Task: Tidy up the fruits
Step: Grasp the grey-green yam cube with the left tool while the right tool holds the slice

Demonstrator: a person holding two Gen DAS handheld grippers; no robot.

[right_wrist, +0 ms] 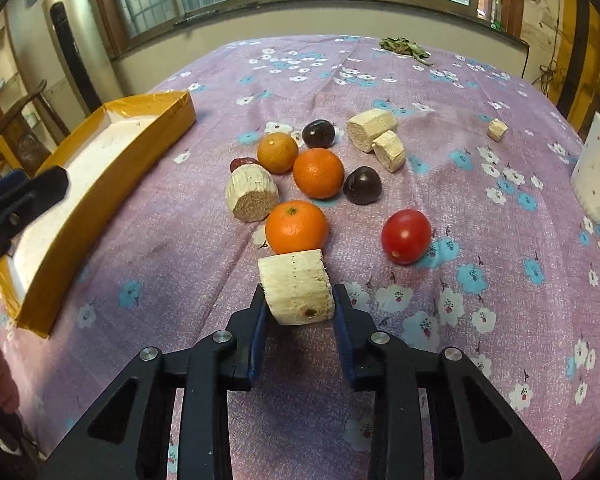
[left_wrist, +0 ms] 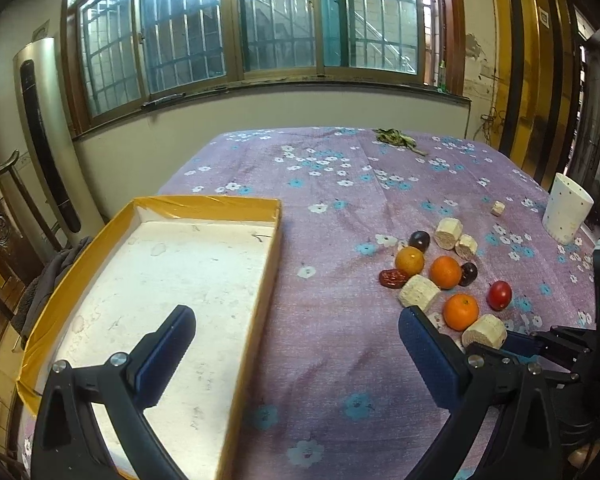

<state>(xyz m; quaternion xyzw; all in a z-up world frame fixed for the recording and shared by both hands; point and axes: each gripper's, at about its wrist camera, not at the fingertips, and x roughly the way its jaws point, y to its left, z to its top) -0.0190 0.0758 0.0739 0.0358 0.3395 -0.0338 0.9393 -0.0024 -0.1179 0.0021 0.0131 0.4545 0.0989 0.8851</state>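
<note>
My right gripper [right_wrist: 299, 300] is shut on a pale sugarcane chunk [right_wrist: 296, 287], which also shows in the left wrist view [left_wrist: 485, 331]. Just beyond it lie three oranges [right_wrist: 297, 227], a red tomato [right_wrist: 406, 236], two dark plums [right_wrist: 362, 185], a red date [right_wrist: 242, 164] and more cane chunks [right_wrist: 251, 194]. My left gripper [left_wrist: 296, 332] is open and empty, one finger over the yellow-rimmed tray [left_wrist: 208, 203], the other over the cloth. The tray [right_wrist: 152, 140] has a white, empty floor.
A purple flowered cloth [left_wrist: 332, 216] covers the table. A white cup [left_wrist: 567, 214] stands at the right edge, dried leaves [left_wrist: 396, 137] lie at the far side, and a small cane piece [right_wrist: 497, 129] lies apart. A chair [left_wrist: 4, 216] stands left.
</note>
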